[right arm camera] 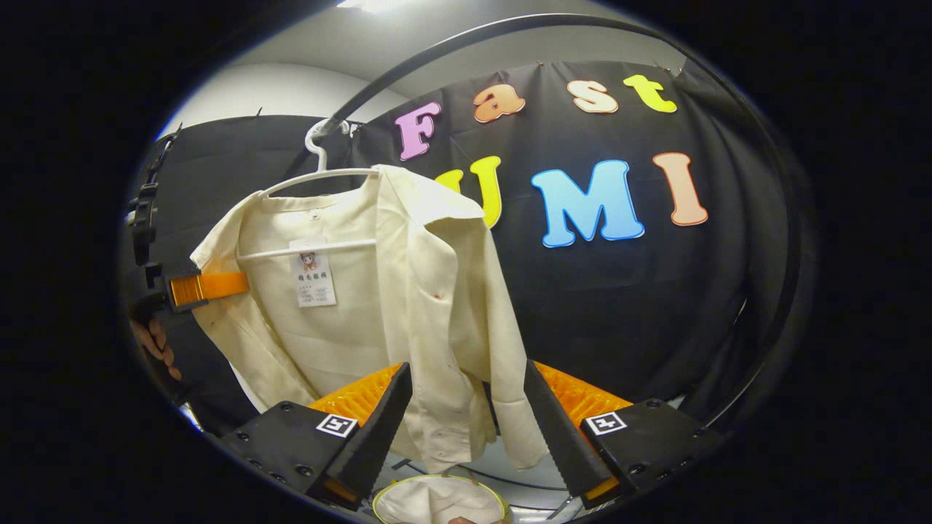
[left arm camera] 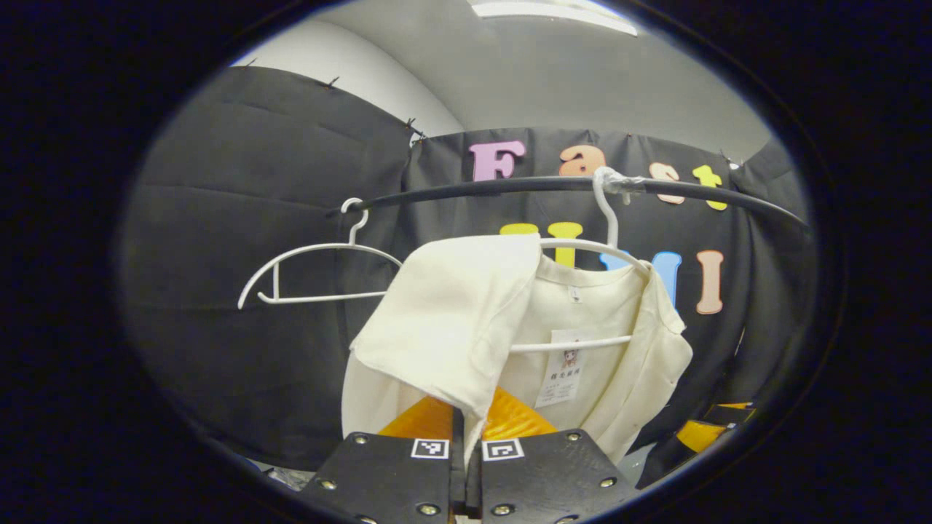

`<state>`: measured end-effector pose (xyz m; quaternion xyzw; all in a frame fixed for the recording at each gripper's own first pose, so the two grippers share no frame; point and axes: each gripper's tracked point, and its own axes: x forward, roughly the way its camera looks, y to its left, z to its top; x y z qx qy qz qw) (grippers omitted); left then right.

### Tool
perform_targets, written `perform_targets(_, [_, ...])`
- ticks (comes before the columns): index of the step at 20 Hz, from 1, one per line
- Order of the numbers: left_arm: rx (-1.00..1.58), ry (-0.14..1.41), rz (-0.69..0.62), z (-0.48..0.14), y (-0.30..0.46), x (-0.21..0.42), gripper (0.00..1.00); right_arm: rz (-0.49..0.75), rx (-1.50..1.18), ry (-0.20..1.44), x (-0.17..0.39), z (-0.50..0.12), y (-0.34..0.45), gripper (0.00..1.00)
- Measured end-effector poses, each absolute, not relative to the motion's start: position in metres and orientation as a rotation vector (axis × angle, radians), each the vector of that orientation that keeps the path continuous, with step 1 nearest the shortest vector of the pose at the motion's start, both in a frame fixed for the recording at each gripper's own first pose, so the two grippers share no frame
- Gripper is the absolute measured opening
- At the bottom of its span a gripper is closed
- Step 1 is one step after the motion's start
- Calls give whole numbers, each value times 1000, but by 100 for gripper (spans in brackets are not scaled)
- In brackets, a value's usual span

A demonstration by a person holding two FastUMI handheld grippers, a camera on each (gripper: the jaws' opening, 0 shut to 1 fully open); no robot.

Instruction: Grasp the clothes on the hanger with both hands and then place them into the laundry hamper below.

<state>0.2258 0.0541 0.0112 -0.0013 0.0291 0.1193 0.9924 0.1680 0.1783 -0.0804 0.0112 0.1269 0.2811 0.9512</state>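
Left tongs (left arm camera: pixel 466 429) are seen at the bottom of the left gripper view with both fingers drawn together on a fold of the cream shirt (left arm camera: pixel 510 327), the cloth being pinched in the narrow slit between them. Right tongs (right arm camera: pixel 466 407) are held wide in the right gripper view, and the lower front of the shirt (right arm camera: pixel 408 291) is hung in the gap between the two fingers, neither of which is seen to press on it. The shirt is carried on a white hanger (left arm camera: pixel 608 240), whose hook is hung over a dark rail (left arm camera: pixel 510 185) and is wrapped there with clear tape. One shoulder of the shirt is pulled off the hanger and folded over toward the left tongs, so that the hanger's crossbar and a paper tag (left arm camera: pixel 564 371) inside the collar are exposed. A second white hanger (left arm camera: pixel 313 273), bare, is hung farther along the same rail, well apart from the first. In the right gripper view the left tongs (right arm camera: pixel 211 285) are seen at the shirt's far edge, and part of a hand (right arm camera: pixel 156 346) is visible below them. Beneath the shirt, at the bottom edge of the right gripper view, the yellow-rimmed round mouth of the laundry hamper (right arm camera: pixel 437 502) is seen, with pale cloth lying inside it.
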Motion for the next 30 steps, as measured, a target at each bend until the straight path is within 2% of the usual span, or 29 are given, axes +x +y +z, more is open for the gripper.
perform_targets(8, [-92, 26, 164, 21, 55, 217, 2, 574, 14, 230, 175, -55, 255, 98])
perform_targets(15, [-116, 36, 122, 12, 56, 222, 2, 560, -9, 213, 183, -55, 284, 98])
perform_targets(23, [-112, 36, 106, 13, 53, 222, 2, 480, -16, 183, 223, -56, 283, 98])
perform_targets(25, [-118, 37, 110, 13, 53, 222, 2, 480, -31, 171, 226, -56, 280, 88])
perform_targets(26, [-117, 36, 111, 13, 53, 221, 2, 478, -43, 162, 230, -55, 279, 67])
perform_targets(27, [-115, 36, 113, 13, 54, 221, 2, 477, -54, 157, 231, -55, 277, 60])
perform_targets(28, [-112, 37, 114, 13, 54, 221, 2, 469, -60, 154, 235, -54, 275, 43])
perform_targets(29, [-110, 37, 115, 14, 54, 220, 2, 455, -54, 149, 237, -53, 270, 32])
perform_targets(30, [-105, 36, 115, 14, 54, 220, 2, 469, -32, 153, 239, -51, 271, 14])
